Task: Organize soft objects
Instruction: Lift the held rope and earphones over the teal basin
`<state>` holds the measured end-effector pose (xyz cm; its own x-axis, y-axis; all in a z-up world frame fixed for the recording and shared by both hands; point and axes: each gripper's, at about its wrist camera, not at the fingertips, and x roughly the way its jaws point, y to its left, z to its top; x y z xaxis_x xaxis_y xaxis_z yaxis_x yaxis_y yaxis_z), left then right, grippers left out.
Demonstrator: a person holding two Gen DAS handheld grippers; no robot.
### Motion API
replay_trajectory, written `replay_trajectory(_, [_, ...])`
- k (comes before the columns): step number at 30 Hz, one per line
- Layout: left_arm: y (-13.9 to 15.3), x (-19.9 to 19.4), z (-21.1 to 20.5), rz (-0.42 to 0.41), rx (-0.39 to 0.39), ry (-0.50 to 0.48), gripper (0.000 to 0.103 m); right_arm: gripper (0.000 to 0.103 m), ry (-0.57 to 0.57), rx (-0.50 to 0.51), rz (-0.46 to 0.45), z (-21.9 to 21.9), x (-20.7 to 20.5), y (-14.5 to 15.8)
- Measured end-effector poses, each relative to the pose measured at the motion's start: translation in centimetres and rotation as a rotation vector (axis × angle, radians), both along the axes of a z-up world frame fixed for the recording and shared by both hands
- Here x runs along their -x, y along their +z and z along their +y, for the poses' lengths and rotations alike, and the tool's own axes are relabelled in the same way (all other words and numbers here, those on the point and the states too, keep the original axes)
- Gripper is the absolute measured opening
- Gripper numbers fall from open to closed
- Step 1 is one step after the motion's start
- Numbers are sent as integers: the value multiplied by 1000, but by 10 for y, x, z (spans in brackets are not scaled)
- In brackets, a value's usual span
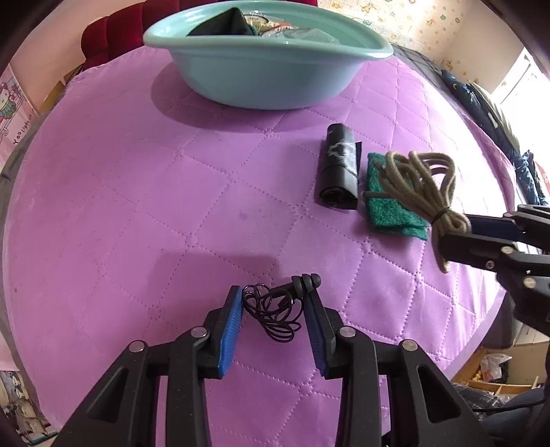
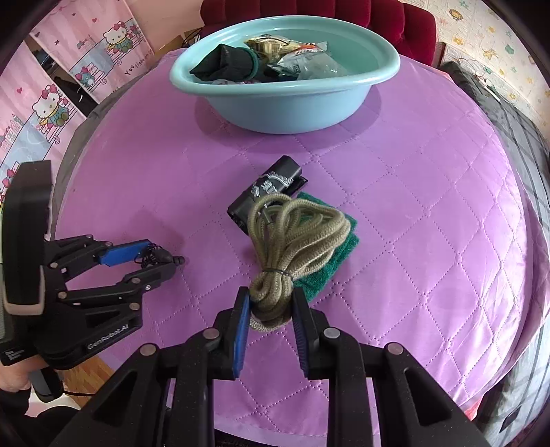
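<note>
My left gripper (image 1: 273, 304) is open around a tangle of thin black earphone wire (image 1: 271, 311) lying on the purple quilt; it also shows in the right wrist view (image 2: 154, 259). My right gripper (image 2: 270, 304) is shut on the tied end of a coiled olive rope (image 2: 295, 230), held just above a green scouring pad (image 2: 330, 261); the rope shows in the left wrist view too (image 1: 417, 182). A black roll (image 1: 338, 168) lies beside the pad (image 1: 385, 206). A teal basin (image 1: 268, 82) at the back holds a dark cloth and packets.
The purple quilted cover (image 1: 154, 206) spans the whole surface. A red padded headboard (image 2: 395, 20) stands behind the basin (image 2: 285, 99). Dark bedding (image 2: 508, 120) lies along the right edge. Pink cartoon curtains (image 2: 51, 96) hang on the left.
</note>
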<state>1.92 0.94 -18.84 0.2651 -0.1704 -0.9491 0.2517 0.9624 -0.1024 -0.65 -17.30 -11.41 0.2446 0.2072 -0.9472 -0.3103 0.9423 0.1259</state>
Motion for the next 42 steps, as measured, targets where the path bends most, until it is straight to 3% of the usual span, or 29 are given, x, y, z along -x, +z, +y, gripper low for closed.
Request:
replay_trajectory(23, [58, 26, 3, -65, 11, 3, 39, 25, 50, 7, -47, 0, 5, 26])
replay_trajectory(42, [112, -8, -14, -154, 17, -49, 39, 25, 53, 9, -152, -9, -31, 83])
